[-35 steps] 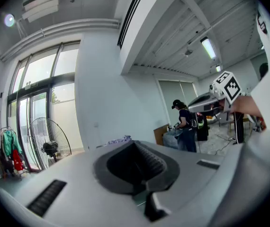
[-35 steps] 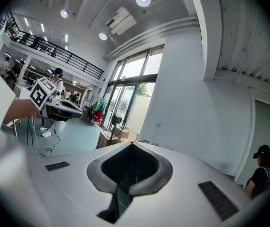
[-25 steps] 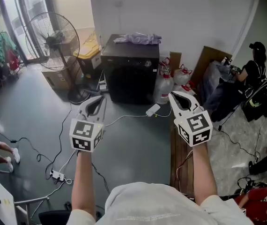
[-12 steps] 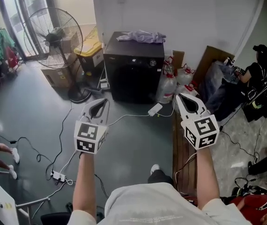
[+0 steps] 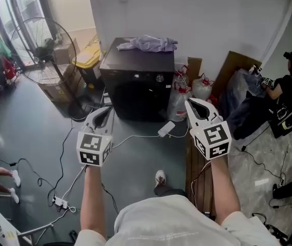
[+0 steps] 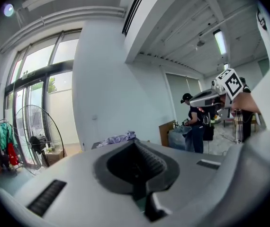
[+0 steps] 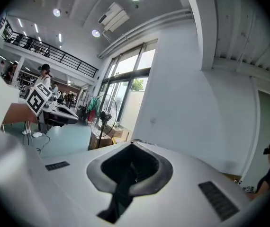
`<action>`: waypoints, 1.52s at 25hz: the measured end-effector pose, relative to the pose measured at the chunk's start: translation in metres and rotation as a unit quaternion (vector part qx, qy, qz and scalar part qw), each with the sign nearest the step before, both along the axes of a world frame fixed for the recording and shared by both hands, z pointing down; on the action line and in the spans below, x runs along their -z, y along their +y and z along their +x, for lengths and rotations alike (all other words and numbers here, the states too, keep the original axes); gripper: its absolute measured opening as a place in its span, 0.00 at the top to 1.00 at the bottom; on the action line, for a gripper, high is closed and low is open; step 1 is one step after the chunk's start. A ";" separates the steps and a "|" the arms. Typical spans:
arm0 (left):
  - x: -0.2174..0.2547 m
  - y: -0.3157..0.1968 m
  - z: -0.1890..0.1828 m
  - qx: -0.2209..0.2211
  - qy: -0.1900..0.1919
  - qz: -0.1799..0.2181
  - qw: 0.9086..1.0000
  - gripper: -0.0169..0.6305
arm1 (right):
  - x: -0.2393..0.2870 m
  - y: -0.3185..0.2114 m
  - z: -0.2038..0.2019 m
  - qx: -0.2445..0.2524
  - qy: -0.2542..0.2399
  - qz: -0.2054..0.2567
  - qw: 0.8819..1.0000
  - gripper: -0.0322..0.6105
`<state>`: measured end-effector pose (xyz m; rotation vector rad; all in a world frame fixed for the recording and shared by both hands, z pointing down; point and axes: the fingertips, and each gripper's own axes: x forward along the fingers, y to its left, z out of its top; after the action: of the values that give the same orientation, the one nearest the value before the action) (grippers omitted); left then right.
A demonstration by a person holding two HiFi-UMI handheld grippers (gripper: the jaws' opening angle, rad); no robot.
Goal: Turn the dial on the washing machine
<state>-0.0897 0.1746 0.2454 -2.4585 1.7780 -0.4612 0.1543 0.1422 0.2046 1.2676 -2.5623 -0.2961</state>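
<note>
Left tongs (image 5: 107,111) and right tongs (image 5: 191,105) point, both closed tight and empty, at the black box-shaped washing machine (image 5: 138,78) standing on the floor well ahead of them. Its small round silver dial (image 5: 159,78) sits high on the front panel, ahead between the two tips, nearer the right tongs.

Place: workshop-type hall.
Floor: bare grey floor (image 5: 28,127), loose white cables (image 5: 136,135).
Fittings: large black pedestal fan (image 5: 39,50), brown cardboard box (image 5: 54,88), tall glazed doors (image 5: 20,9).
</note>
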 end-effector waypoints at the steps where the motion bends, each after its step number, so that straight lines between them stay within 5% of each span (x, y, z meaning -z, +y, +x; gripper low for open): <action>1: 0.002 -0.017 0.006 0.005 0.002 0.002 1.000 0.95 | 0.001 -0.018 0.005 0.004 -0.001 -0.001 1.000 0.93; 14: 0.000 -0.159 0.037 0.024 -0.008 -0.008 1.000 0.95 | -0.011 -0.176 0.025 0.025 -0.002 -0.011 1.000 0.93; 22: -0.013 -0.212 0.023 0.002 0.001 -0.008 1.000 0.95 | -0.032 -0.231 0.015 -0.018 -0.006 -0.029 0.999 0.93; 30: -0.026 -0.288 -0.001 -0.087 -0.009 0.013 0.996 0.95 | -0.060 -0.282 -0.021 -0.037 0.010 -0.055 0.998 0.93; 36: -0.060 -0.338 -0.027 -0.132 -0.008 -0.024 0.991 0.95 | -0.101 -0.313 -0.055 -0.080 -0.022 -0.118 0.990 0.91; 38: -0.074 -0.353 -0.039 -0.134 0.004 -0.038 0.990 0.95 | -0.117 -0.324 -0.069 -0.086 -0.030 -0.140 0.986 0.83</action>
<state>-0.1283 -0.1788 0.3191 -2.7011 1.4253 -0.5037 0.0851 -0.1815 0.3219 1.3911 -2.4136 0.1357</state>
